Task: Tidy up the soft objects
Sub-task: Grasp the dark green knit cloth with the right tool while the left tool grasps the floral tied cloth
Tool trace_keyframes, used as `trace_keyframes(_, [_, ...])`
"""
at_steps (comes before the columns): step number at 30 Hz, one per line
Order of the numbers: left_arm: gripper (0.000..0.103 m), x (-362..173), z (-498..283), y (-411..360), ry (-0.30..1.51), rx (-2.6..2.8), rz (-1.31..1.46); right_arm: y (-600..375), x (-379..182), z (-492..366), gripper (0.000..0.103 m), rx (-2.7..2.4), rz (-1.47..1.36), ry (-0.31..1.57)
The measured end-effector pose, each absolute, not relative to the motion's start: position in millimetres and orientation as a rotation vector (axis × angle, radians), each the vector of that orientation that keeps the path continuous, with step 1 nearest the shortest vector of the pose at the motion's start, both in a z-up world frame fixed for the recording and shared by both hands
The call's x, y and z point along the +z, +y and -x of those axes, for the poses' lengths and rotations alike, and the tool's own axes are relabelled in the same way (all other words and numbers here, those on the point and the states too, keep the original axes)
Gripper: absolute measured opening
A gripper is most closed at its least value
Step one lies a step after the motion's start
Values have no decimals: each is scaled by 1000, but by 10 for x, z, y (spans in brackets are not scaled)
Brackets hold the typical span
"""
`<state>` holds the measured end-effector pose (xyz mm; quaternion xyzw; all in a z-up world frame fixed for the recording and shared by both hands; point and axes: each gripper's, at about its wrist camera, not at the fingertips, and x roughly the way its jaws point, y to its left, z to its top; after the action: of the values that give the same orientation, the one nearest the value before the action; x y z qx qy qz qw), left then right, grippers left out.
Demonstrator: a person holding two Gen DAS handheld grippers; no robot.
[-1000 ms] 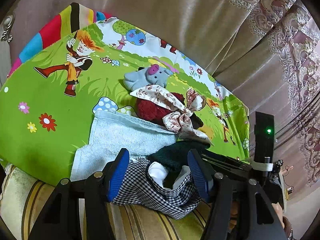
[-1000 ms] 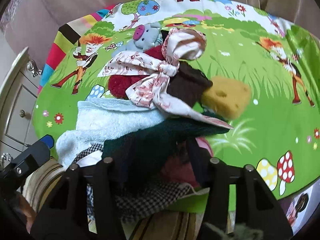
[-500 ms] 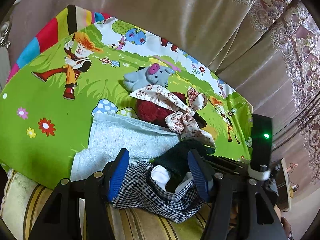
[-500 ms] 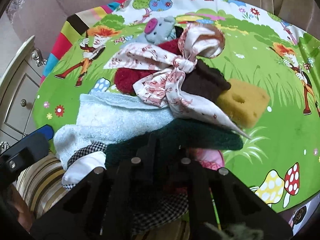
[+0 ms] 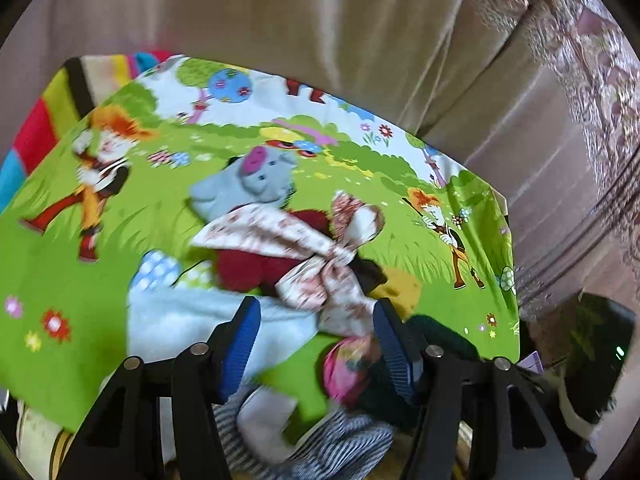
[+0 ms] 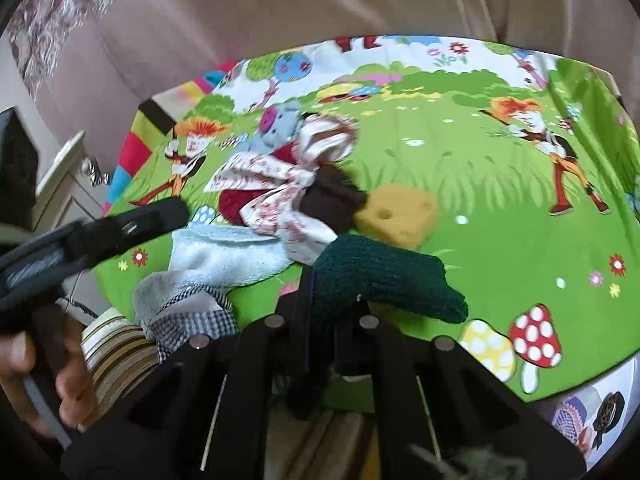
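My right gripper [image 6: 332,308] is shut on a dark green knitted cloth [image 6: 384,276], held just above the green cartoon mat [image 6: 480,200]. My left gripper [image 5: 316,348] hovers over the pile with its jaws closing; a pink item [image 5: 348,364] and the edge of a light blue towel [image 5: 192,320] lie between the blue pads [image 5: 240,344], which press on nothing. A black-and-white checked cloth [image 5: 320,440] lies below them. Behind are a grey pig plush [image 5: 252,184], a floral tied cloth [image 5: 320,256] over a red fuzzy piece [image 5: 256,268], a dark brown piece [image 6: 332,200] and a yellow sponge [image 6: 396,216].
The mat covers a striped cushion [image 6: 116,352]. Beige curtains [image 5: 320,20] hang close behind. A pale cabinet [image 6: 60,176] stands at the left. A hand [image 6: 60,380] holds the left gripper's handle. The mat's right half bears only printed figures.
The right gripper shut on the dark green knit and drew it up and rightward, uncovering the pink item. The left gripper moved forward off the checked cloth, over the towel's edge.
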<state>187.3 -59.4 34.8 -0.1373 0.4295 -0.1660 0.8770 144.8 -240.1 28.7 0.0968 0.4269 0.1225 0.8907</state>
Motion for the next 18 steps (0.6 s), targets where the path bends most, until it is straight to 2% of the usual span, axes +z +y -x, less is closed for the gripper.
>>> trace_keyframes(5, [53, 221, -2213, -922, 970, -349, 223, -2703, 374, -1326, 10, 234, -254, 850])
trace_keyframes(7, [47, 147, -2325, -989, 1012, -332, 216, -2803, 393, -1275, 10, 227, -263, 841])
trace_keyframes(13, [47, -61, -2562, -1158, 1071, -284, 136, -3132, 404, -1104, 10, 190, -299, 818])
trace_keyframes(14, [44, -82, -2576, -1179, 1074, -279, 125, -3181, 401, -1081, 10, 186, -307, 816])
trace_keyframes(16, [22, -112, -2590, -1208, 1080, -265, 97, -3297, 387, -1027, 10, 167, -318, 812])
trace_keyframes(18, [15, -136, -2568, -1223, 1084, -262, 86, -3393, 367, -987, 10, 152, -329, 814])
